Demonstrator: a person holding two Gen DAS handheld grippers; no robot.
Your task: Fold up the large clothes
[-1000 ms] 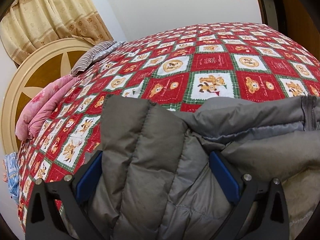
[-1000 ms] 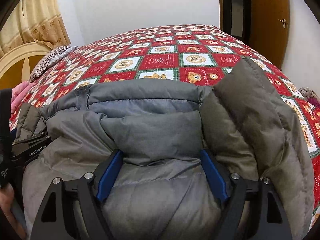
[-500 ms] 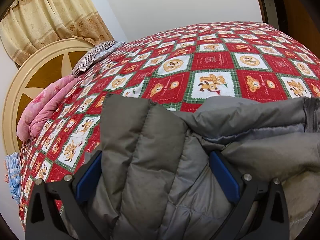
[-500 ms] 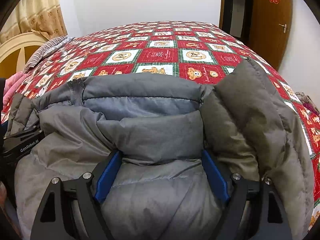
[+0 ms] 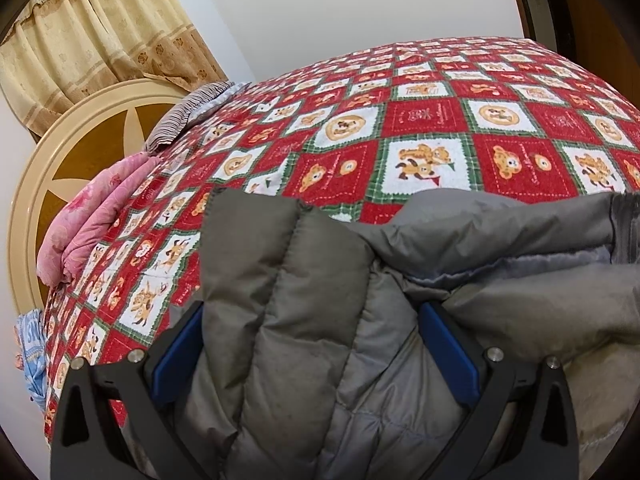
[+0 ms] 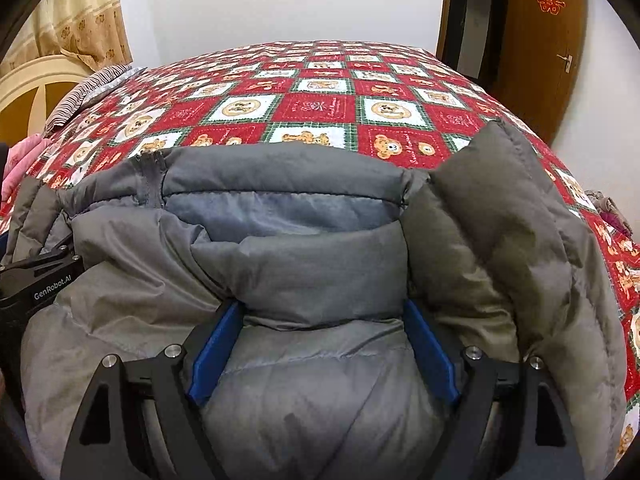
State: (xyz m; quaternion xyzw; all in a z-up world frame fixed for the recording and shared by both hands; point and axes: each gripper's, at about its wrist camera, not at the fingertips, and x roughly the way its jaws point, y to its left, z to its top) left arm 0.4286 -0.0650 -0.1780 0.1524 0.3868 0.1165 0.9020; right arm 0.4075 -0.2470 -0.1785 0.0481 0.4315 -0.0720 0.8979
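Note:
A grey puffer jacket (image 5: 304, 288) lies bunched at the near edge of a bed with a red bear-patterned quilt (image 5: 432, 120). My left gripper (image 5: 312, 320) has its blue pads on either side of a thick fold of the jacket's left part. My right gripper (image 6: 320, 320) has its pads closed on a padded fold (image 6: 304, 272) below the collar. The jacket (image 6: 500, 216) fills the lower half of the right wrist view, zipper (image 6: 154, 178) at upper left. The left gripper's black body (image 6: 36, 280) shows at the left edge there.
A round cream headboard (image 5: 60, 152) with a striped pillow (image 5: 188, 112) and pink bedding (image 5: 92, 216) stands at the left. A curtain (image 5: 100, 32) hangs behind it. A brown door (image 6: 548, 40) is at the right, with clothes (image 6: 612, 212) on the floor beside the bed.
Both grippers keep their hold on the jacket. The right gripper has shifted slightly, bringing the far side of the bed more into view; the jacket's shape is nearly unchanged.

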